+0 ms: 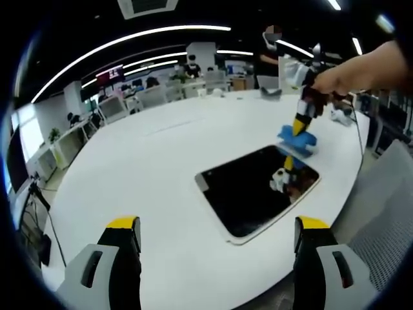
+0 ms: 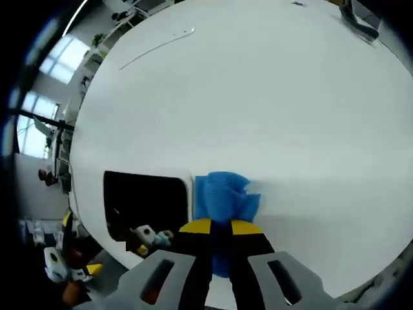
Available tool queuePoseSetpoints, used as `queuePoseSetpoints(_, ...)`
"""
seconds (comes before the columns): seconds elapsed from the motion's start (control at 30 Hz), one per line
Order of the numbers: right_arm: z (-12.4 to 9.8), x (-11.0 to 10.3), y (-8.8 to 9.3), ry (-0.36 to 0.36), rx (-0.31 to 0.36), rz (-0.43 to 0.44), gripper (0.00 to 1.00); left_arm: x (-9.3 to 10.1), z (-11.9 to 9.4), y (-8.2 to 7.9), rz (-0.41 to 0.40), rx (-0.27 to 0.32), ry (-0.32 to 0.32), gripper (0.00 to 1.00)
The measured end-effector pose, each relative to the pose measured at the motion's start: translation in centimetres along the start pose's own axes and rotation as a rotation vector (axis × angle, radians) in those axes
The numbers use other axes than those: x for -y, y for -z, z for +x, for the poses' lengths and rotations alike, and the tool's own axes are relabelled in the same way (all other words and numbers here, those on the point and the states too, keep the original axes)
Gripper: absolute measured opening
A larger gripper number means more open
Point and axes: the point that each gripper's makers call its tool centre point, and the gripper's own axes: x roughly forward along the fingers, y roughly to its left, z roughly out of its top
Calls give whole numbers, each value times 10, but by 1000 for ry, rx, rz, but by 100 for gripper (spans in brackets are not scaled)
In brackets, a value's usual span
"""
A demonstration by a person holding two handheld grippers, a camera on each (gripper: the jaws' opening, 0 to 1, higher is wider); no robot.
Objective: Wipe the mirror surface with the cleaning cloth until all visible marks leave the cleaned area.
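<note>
Blue cloth (image 2: 222,197) is sitting clamped between the closed jaws of the right gripper (image 2: 220,227), bunched up and pressing down on the white table (image 2: 271,97) just beside the short edge of the mirror (image 2: 145,197). In the right gripper view the cloth is lying mostly on the table surface, touching the mirror's pale rim. In the left gripper view the same cloth (image 1: 297,141) is showing at the far corner of the mirror (image 1: 255,190), with the right gripper (image 1: 298,132) coming down onto it from a person's hand (image 1: 361,71). The mirror is lying flat near the table's edge, its dark glass reflecting the gripper and the cloth. The left gripper (image 1: 216,236) is hovering over the near side of the table (image 1: 148,155) with its two yellow-tipped jaws standing wide apart and gripping nothing, the mirror lying beyond and between them. An office with desks, chairs and ceiling light strips is stretching behind the table.
</note>
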Motion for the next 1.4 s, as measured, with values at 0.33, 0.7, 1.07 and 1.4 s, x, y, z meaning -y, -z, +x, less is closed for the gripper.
queuePoseSetpoints(0.33,9,-30,-7,-31,3,-4,3,1,0,-2,-5,15,9,100)
queuePoseSetpoints(0.7,25,-40,-8,-6,-15,-29,3,1,0,-2,4,10,3,100)
queuePoseSetpoints(1.07,34,-52,-5,-9,-25,-33,3,3,1,0,7,1,15,100)
queuePoseSetpoints(1.4,36,-56,-8,4,-29,-38,3,3,2,0,19,2,13,100)
